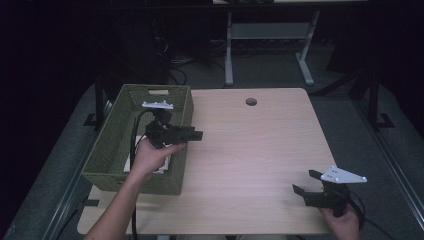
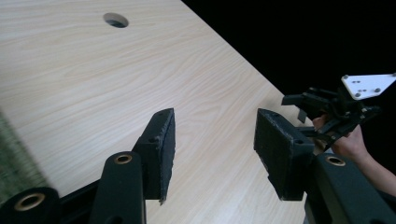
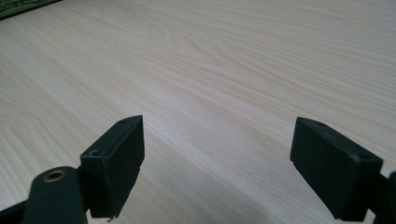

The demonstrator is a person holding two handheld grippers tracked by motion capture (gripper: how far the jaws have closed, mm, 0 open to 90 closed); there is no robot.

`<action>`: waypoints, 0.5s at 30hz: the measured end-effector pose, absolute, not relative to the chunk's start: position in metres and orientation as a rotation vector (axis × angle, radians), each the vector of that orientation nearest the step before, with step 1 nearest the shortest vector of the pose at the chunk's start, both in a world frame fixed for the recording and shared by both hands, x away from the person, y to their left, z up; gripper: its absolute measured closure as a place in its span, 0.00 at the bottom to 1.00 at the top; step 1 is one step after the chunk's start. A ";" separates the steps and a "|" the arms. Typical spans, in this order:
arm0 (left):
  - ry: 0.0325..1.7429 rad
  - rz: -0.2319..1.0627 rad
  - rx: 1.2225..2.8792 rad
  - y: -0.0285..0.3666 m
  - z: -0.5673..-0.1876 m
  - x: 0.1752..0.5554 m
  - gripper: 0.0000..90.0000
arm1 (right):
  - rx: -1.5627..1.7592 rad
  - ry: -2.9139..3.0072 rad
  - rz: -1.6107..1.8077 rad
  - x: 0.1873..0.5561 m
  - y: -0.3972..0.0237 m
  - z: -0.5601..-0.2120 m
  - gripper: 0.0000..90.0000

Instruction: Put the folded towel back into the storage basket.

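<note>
A: High view first: the green woven basket point(image 1: 125, 150) sits at the table's left edge, and something flat and white point(image 1: 165, 164) lies in its bottom, mostly hidden by the left hand point(image 1: 147, 157). I can't tell what it is.

B: And the left gripper point(image 1: 192, 135)?

A: It hangs over the basket's right wall, pointing out across the wooden table point(image 1: 260, 150). In the left gripper view its jaws stand roughly half open with bare tabletop between the pads point(image 2: 163, 149), so it holds nothing.

B: So what could go wrong?

A: My guess is the basket wall. The gripper and its cable point(image 1: 134, 135) are just above the rim; a low sweep could catch the weave and drag or tip the basket toward the table's edge.

B: The white thing?

A: If it's thin and lies flat, half-open jaws coming straight down may only press on it or slide it against the basket wall, not pinch it.

B: The right gripper point(image 1: 306, 182)?

A: Near the front right corner, well apart from the basket. In the right gripper view its jaws stand wide open over bare wood, empty. Little risk there, unless both hands converge and the grippers knock together.
</note>
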State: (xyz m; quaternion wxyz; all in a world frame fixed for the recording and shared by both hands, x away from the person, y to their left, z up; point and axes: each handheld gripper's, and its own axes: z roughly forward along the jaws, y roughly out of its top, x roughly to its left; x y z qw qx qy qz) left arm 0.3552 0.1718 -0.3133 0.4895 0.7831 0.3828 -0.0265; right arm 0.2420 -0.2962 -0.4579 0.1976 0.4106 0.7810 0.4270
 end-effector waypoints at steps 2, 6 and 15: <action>0.921 -0.067 1.911 0.167 -0.313 0.355 0.54 | 1.151 2.186 1.198 0.242 -0.296 -0.458 0.19; 0.913 -0.073 1.914 0.160 -0.313 0.355 0.54 | 1.149 2.187 1.198 0.242 -0.295 -0.457 0.19; 0.895 -0.086 1.923 0.145 -0.315 0.353 0.53 | 1.138 2.195 1.197 0.242 -0.293 -0.457 0.19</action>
